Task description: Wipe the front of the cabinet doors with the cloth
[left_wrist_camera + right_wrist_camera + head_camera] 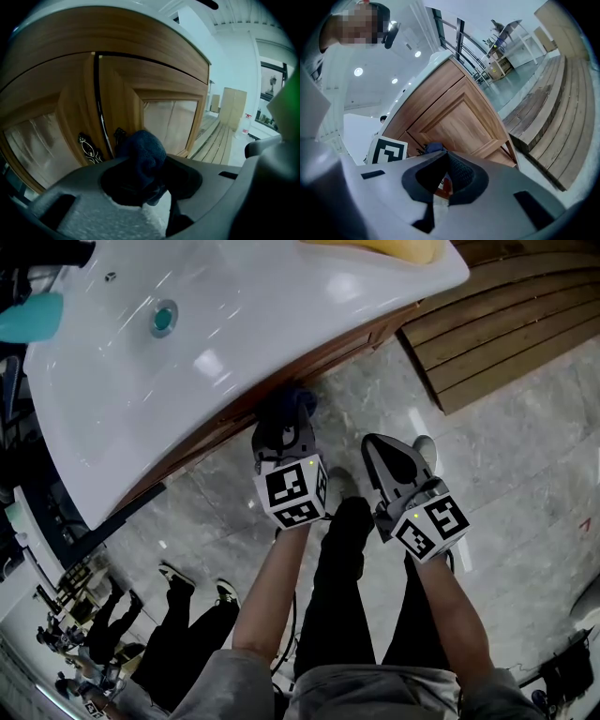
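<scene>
A dark blue cloth is bunched in my left gripper, which is shut on it and holds it close to the wooden cabinet front under the white sink top; contact cannot be told. In the left gripper view the cloth sits before the seam between the two cabinet doors, near their ornate handles. My right gripper hangs to the right over the floor, shut on nothing. The right gripper view shows its shut gripper, the cloth and a door panel.
Wooden slatted decking lies to the right of the cabinet. A yellow item and a teal object rest on the sink top. My legs stand on the marble floor. Other people's legs are at the lower left.
</scene>
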